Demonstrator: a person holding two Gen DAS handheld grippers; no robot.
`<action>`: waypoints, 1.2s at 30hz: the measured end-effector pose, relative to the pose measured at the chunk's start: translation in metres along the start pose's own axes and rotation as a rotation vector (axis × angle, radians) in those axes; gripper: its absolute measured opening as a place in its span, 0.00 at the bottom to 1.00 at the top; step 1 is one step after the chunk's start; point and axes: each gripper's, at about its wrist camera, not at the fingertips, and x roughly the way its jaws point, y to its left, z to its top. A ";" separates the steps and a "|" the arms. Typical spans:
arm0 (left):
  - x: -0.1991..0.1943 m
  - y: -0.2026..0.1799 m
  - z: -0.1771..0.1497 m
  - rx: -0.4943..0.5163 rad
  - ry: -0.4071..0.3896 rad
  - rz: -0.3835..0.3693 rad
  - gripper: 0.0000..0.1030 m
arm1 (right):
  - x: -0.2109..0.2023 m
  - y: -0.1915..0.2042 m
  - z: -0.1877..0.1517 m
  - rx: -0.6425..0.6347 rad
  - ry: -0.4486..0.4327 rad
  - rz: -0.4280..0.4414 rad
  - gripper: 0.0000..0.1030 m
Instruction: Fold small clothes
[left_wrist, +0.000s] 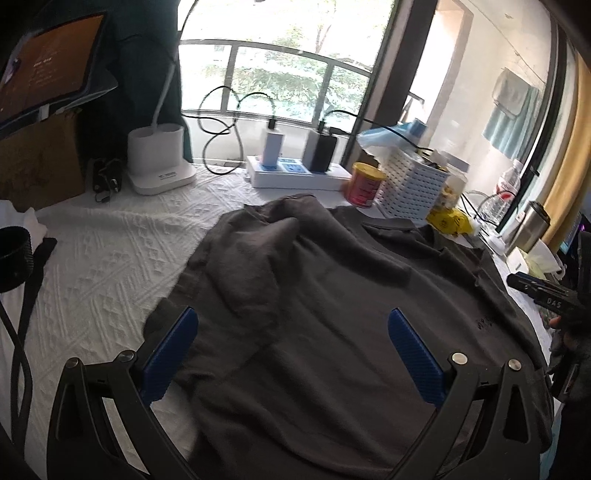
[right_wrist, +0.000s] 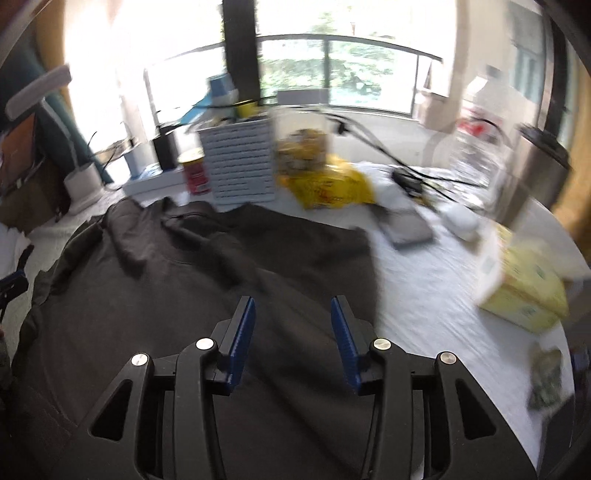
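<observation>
Left tool (left_wrist: 291, 354): fingers spread wide apart, nothing pinched between them; blue pads (left_wrist: 170, 354) hover over the near part of the shirt; it points forward and down toward the cloth
Right tool (right_wrist: 293, 339): fingers parted about halfway, released, no cloth between the pads (right_wrist: 242, 339); it points forward and down over the shirt's right part; in the left view only a dark piece of it shows at the right edge, partly cut off
Shirt (left_wrist: 332, 295): dark grey, lying on the white textured cloth of the surface (left_wrist: 103, 266); collar at the far end toward the window, hem toward the tools, so its long axis runs away from the cameras; left sleeve folded in over the body as a raised ridge; cloth creased, not flat
Shirt edges: near hem hidden under both tools' frames; right edge in the right view smeared by blur
Hard to make out: right view blurred throughout; a yellow bag (right_wrist: 325, 184), a white basket (right_wrist: 240, 162) and a red can (right_wrist: 195, 173) behind the shirt readable only roughly; small dark print on the shirt too small to read
Beyond the shirt: power strip (left_wrist: 295, 173) with chargers, white lamp base (left_wrist: 159, 162), all well apart from the tools
Hands: neither clearly visible; only the tools' black frames fill the lower part of each view
</observation>
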 end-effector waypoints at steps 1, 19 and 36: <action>-0.001 -0.005 -0.001 0.005 0.002 -0.002 0.98 | -0.004 -0.010 -0.005 0.019 -0.001 -0.011 0.44; -0.001 -0.081 -0.009 0.111 0.039 -0.006 0.98 | -0.010 -0.102 -0.074 0.251 0.054 0.050 0.44; -0.021 -0.087 -0.018 0.132 0.023 -0.006 0.98 | -0.045 -0.018 -0.074 -0.117 -0.068 0.216 0.05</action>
